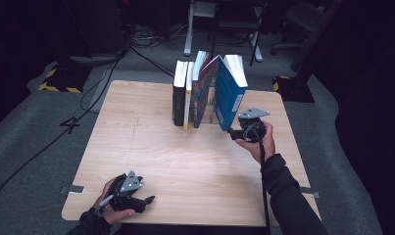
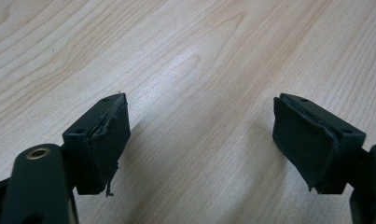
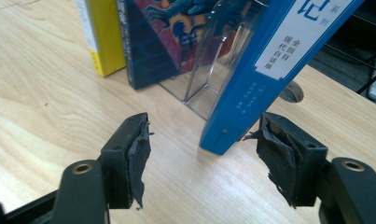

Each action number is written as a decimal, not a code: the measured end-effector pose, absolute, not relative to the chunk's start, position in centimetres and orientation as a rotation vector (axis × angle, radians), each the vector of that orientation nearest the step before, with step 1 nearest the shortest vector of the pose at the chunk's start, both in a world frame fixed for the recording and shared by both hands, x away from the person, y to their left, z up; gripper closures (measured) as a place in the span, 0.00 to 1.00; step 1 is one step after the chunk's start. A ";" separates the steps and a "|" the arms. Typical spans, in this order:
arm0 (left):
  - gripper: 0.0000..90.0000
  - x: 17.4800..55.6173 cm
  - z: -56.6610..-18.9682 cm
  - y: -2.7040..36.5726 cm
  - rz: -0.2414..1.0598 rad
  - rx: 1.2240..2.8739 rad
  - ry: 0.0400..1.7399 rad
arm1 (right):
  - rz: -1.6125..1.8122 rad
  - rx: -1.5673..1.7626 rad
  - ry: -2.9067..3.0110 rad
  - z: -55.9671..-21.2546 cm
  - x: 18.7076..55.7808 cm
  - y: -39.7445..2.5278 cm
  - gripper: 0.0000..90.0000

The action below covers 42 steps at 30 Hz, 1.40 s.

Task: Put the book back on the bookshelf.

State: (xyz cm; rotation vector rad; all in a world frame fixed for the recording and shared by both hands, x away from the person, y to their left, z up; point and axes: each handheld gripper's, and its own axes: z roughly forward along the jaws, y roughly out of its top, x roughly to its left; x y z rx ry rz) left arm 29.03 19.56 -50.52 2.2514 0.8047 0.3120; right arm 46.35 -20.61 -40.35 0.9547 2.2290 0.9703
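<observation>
A row of books stands at the far middle of the wooden table (image 1: pixel 185 161): a black book (image 1: pixel 178 100), a yellow-spined book (image 1: pixel 188 100) (image 3: pixel 104 37), a dark book with a colourful cover (image 1: pixel 202 90) (image 3: pixel 171 32) and a blue book (image 1: pixel 229 93) (image 3: pixel 269 70). The blue book leans left over a clear bookend (image 3: pixel 209 79). My right gripper (image 1: pixel 233 132) (image 3: pixel 204 130) is open, and the blue book's lower spine corner sits between its jaws, close to the right pad (image 3: pixel 279 158). My left gripper (image 1: pixel 147 199) (image 2: pixel 199 112) rests open over bare wood near the front left edge.
A round cable hole (image 3: pixel 292 92) sits in the table behind the blue book. Beyond the far edge stand desk legs (image 1: pixel 189 34) and an office chair (image 1: pixel 303 19). Cables (image 1: pixel 102 83) run across the grey floor at the left.
</observation>
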 end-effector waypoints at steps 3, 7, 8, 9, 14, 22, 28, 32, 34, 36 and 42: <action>0.21 29.0 -50.5 19.6 0.312 2.252 0.805 | 0.951 0.922 2.252 -40.3 45.7 -20.7 0.37; 0.21 29.0 -50.5 19.6 0.312 2.251 0.805 | 0.951 0.905 2.268 -40.3 45.0 -21.1 0.35; 0.21 29.0 -50.5 19.6 0.312 2.252 0.805 | 0.951 0.902 2.272 -40.3 44.8 -21.2 0.34; 0.21 29.0 -50.5 19.6 0.312 2.251 0.805 | 0.952 0.896 2.275 -40.3 44.6 -21.4 0.33; 0.21 29.0 -50.5 19.6 0.312 2.251 0.805 | 0.952 0.866 2.283 -40.1 43.4 -22.2 0.33; 0.21 29.0 -50.5 19.6 0.312 2.251 0.805 | 0.943 0.824 2.283 -39.8 41.7 -23.6 0.33; 0.21 29.0 -50.5 19.6 0.312 2.251 0.805 | 0.923 0.793 2.299 -40.1 40.5 -24.3 0.33; 0.21 29.0 -50.5 19.6 0.312 2.251 0.805 | 0.911 0.788 2.309 -40.4 39.9 -24.7 0.33; 0.21 29.0 -50.5 19.6 0.312 2.251 0.805 | 0.894 0.779 2.317 -40.6 39.6 -25.0 0.32; 0.21 29.0 -50.5 19.6 0.312 2.251 0.805 | 0.889 0.777 2.320 -40.7 39.2 -25.2 0.32; 0.21 29.0 -50.5 19.6 0.312 2.251 0.805 | 0.894 0.760 2.334 -41.0 38.3 -25.8 0.32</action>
